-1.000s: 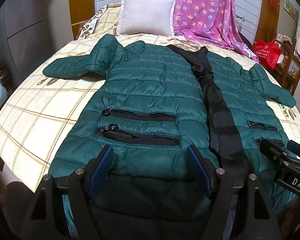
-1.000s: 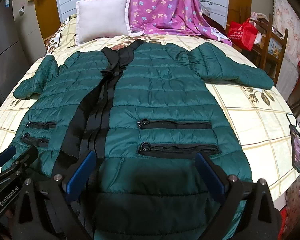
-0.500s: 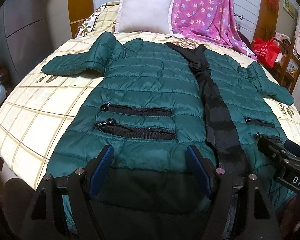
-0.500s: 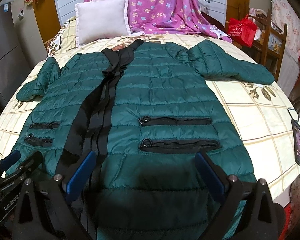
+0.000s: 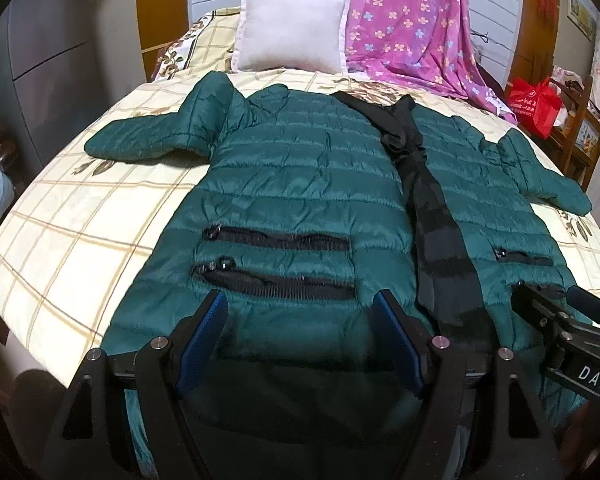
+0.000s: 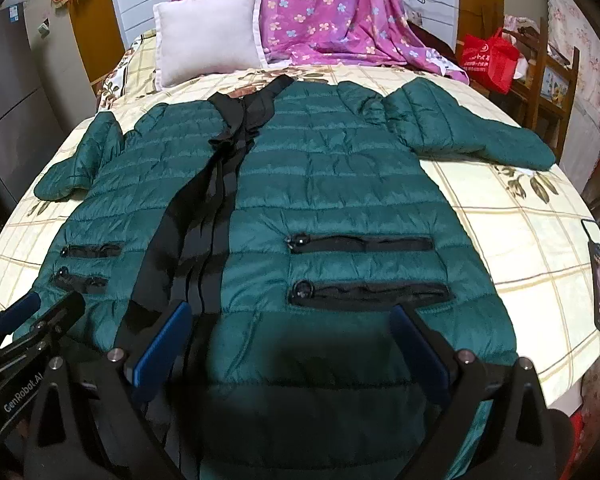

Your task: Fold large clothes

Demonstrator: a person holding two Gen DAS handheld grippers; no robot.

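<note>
Risk: slick dark-green quilted puffer coat lies flat on the yellow checked bed, both tools, left tool and right tool, spread and empty over its hem, so shallow bites may slip.

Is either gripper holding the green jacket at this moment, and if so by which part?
Nothing is held. The left gripper and right gripper both hover over the jacket's hem with jaws wide open, nothing between them.
</note>
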